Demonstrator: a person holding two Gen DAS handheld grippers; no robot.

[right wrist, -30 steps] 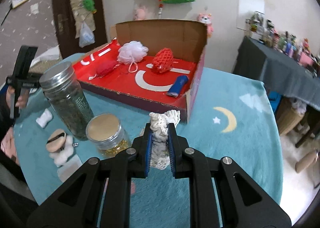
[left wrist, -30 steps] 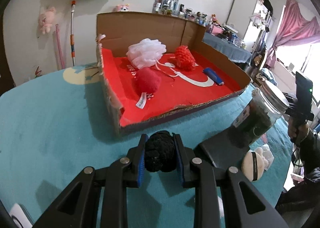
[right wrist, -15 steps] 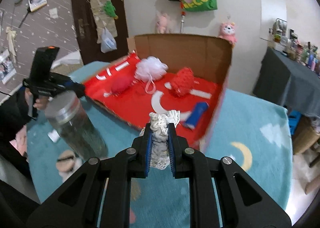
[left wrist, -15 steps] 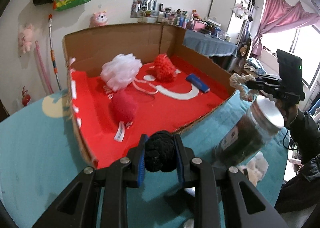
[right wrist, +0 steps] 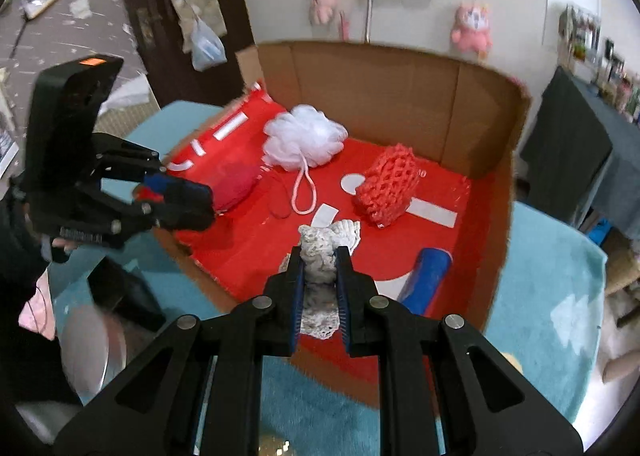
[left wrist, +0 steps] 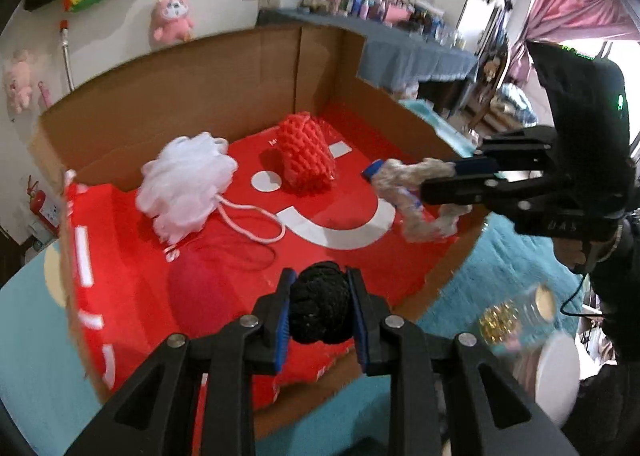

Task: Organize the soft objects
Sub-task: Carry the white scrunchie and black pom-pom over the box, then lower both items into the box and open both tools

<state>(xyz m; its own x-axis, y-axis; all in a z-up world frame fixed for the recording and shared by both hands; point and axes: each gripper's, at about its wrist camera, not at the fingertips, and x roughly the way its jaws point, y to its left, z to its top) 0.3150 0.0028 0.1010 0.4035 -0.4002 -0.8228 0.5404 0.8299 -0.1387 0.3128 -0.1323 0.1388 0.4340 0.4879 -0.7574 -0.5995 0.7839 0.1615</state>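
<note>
A second ago both hands were back over the teal tablecloth (right wrist: 552,288), and now both have come forward over the big cardboard box with the red floor (left wrist: 208,80), so the two soft things are about ready to be dropped in. The left gripper (left wrist: 320,310) is squeezed tight on the black fuzzy yarn ball (left wrist: 319,302), which hangs just above the near edge of the box at 6 o'clock in the left camera. In front of it, on the red floor, lie the dark red round puff (left wrist: 204,288) at 9 o'clock, the white net bath pouf (left wrist: 186,184) at 10 o'clock and the red knitted pouch (left wrist: 306,158) at 12 o'clock. The right gripper (right wrist: 319,276) is pinched shut on the cream lacy crochet piece (right wrist: 326,242), held over the right side of the box. I think the next move is to let go, low down, so nothing bounces out. The left camera shows the cream piece from the side, drooping under the right gripper, and a blurry glass jar of gold bits (left wrist: 516,320) at 4 o'clock. Only the right camera shows the whole blue tube-shaped thing (right wrist: 426,276) in the box at 4 o'clock, and the left gripper from outside at 9 o'clock, where the black ball is hard to see.
</note>
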